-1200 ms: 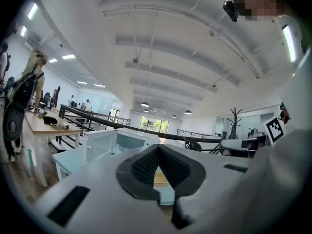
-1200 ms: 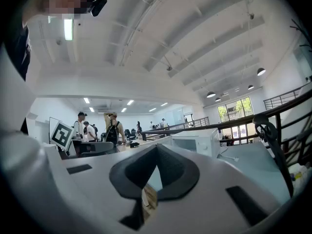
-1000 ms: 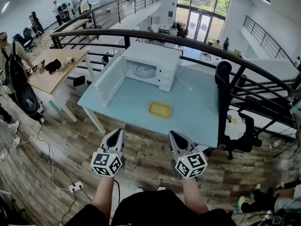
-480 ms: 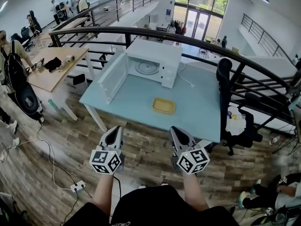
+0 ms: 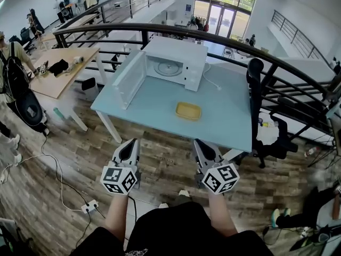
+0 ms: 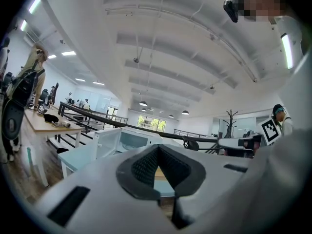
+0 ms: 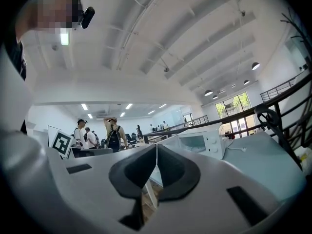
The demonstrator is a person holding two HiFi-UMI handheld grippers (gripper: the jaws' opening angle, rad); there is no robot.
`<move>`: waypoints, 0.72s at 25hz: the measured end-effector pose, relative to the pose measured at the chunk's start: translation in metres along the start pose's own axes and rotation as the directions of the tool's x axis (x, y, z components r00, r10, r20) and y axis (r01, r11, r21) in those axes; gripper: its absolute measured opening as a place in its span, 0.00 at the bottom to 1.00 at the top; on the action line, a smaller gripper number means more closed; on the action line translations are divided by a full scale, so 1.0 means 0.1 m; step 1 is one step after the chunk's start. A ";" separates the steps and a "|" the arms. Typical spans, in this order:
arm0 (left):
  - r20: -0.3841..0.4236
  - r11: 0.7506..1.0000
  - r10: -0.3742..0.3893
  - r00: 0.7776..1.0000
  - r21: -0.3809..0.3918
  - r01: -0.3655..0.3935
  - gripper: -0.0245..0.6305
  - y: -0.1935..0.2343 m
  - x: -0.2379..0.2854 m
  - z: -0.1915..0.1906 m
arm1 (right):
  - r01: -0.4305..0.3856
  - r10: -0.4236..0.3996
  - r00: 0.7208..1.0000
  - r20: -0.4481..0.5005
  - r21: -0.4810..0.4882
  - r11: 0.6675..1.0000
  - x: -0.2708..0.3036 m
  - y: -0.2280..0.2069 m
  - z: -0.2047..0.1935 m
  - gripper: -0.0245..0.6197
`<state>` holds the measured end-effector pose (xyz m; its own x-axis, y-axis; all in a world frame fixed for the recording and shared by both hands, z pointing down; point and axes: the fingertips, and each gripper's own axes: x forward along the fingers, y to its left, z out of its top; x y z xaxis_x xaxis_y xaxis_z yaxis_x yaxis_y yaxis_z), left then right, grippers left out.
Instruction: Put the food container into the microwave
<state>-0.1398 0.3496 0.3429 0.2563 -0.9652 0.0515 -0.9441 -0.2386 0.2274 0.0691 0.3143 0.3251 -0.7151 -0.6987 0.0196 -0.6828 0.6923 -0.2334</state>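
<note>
A: Where is the food container [image 5: 188, 111]?

B: It lies flat on the pale blue counter [image 5: 229, 122], in front of the microwave [image 5: 177, 64] and a little to its right, apart from it.

A: And the microwave itself?

B: It stands at the far side of the counter with its door [image 5: 128, 81] swung wide open to the left. The round glass plate [image 5: 168, 68] shows inside, and nothing rests on it.

A: What are the 2 grippers doing?

B: The person holds both out level over the wooden floor [image 5: 165, 156], short of the counter's near edge and well apart from the container. The left gripper [image 5: 132, 142] is clenched: in the left gripper view its tips meet at a point, with nothing gripped. The right gripper [image 5: 199, 142] is clenched too, only a thin seam showing between its pads [image 7: 170, 167] in the right gripper view, and it is empty as well.

A: Do they touch each other?

B: No, they are side by side with a gap between them.
</note>
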 end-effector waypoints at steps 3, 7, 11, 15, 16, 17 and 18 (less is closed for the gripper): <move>0.010 1.000 -0.015 1.000 0.007 0.015 0.05 -0.03 0.04 -0.02 | 0.007 -0.007 1.000 -0.001 0.006 1.000 0.00 -0.06 -0.03 0.05; -0.001 1.000 -0.010 1.000 0.024 0.010 0.05 -0.05 0.16 -0.05 | 0.011 -0.011 1.000 0.005 0.029 1.000 0.08 -0.17 -0.04 0.05; -0.028 0.999 0.007 1.000 0.042 -0.006 0.05 0.03 0.42 -0.13 | 0.007 -0.007 1.000 0.008 0.062 0.998 0.30 -0.41 -0.07 0.05; -0.032 0.999 0.021 0.999 0.034 -0.020 0.05 0.14 0.76 -0.15 | -0.006 0.008 1.000 -0.025 0.069 0.998 0.62 -0.68 -0.13 0.05; -0.032 0.999 0.021 0.999 0.035 -0.020 0.05 0.17 0.85 -0.14 | -0.010 0.012 0.999 -0.030 0.069 0.998 0.71 -0.76 -0.14 0.05; -0.032 0.999 0.021 0.999 0.035 -0.020 0.05 0.19 0.95 -0.14 | -0.014 0.017 0.999 -0.035 0.068 0.998 0.81 -0.84 -0.14 0.05; -0.034 0.999 0.022 0.999 0.037 -0.021 0.05 0.21 1.04 -0.14 | -0.018 0.021 0.999 -0.040 0.069 0.997 0.89 -0.92 -0.14 0.05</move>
<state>-0.1305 0.2451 0.3665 0.2420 -0.9661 0.0894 -0.9563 -0.2219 0.1906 0.0657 0.1909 0.3619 -0.7345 -0.6765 0.0541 -0.6582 0.6906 -0.2999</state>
